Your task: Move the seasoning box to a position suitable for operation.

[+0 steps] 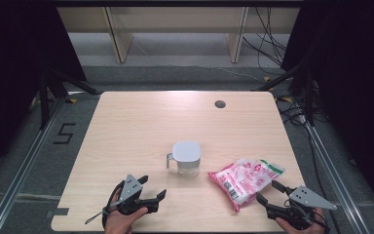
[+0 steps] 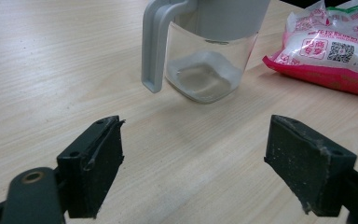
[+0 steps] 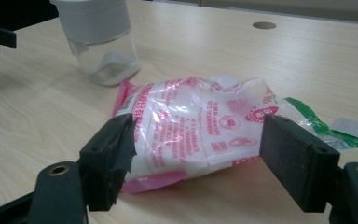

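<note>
Tongs (image 1: 152, 187) and (image 1: 268, 191) gape wide, empty, hands low at table's (image 1: 141, 122) near edge

Counter (image 1: 141, 122): light wood, round cable hole (image 1: 219, 104) near far right | Floor (image 1: 175, 75): grey carpet, black numeral marking (image 1: 64, 133) at left | Far side: pale wooden furniture legs (image 1: 118, 36), loose cables (image 1: 268, 39) | Sides: black curtains (image 1: 14, 58), metal rails (image 1: 22, 170)

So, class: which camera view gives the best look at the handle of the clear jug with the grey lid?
The left gripper view: the handle is close, large and side-on, hanging free of the jug. The high view shows it as a small loop at the jug's left. In the right gripper view I cannot make out the handle on the jug.
</note>
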Demonstrator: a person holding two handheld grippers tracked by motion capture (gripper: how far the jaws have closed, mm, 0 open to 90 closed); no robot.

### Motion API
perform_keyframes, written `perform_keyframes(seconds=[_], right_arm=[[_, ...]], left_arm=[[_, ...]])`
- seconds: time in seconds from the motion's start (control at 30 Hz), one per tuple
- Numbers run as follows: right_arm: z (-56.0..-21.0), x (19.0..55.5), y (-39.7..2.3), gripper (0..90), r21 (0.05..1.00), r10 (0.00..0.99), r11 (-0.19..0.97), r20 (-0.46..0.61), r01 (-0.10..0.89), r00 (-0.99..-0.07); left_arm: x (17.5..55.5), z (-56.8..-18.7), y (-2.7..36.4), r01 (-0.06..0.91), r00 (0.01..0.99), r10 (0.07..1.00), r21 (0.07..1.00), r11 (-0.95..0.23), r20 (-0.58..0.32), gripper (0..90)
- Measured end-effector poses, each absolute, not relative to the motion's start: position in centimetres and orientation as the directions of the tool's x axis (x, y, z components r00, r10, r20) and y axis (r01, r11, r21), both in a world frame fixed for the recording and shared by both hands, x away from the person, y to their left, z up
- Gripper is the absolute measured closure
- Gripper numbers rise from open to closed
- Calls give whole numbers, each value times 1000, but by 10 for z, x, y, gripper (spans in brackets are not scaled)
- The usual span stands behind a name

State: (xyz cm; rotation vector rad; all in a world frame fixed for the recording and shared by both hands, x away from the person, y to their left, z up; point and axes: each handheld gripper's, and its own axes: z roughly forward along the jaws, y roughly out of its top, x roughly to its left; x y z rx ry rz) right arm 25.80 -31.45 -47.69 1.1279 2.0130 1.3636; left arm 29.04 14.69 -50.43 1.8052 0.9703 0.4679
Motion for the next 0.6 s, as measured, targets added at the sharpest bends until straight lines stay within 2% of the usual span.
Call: perform_keyframes(seconds=[0.07,0.13,0.23,0.6], right_arm=[[-477,258,-315,273,912,826,173,71,371,-560],[-477,257,-313,272,907,830,156,94,391,-550],[-477,259,-315,265,912,823,172,75,372,-563],[-477,259,-315,260,912,827,173,70,371,-557]], left_arm=[[291,-504,148,390,615,784,897,-207,-86,182],[292,-505,147,389,612,785,901,-192,-97,182],[293,-506,147,399,604,789,900,-174,-115,183],[305,-504,149,400,587,804,897,-186,-95,218]])
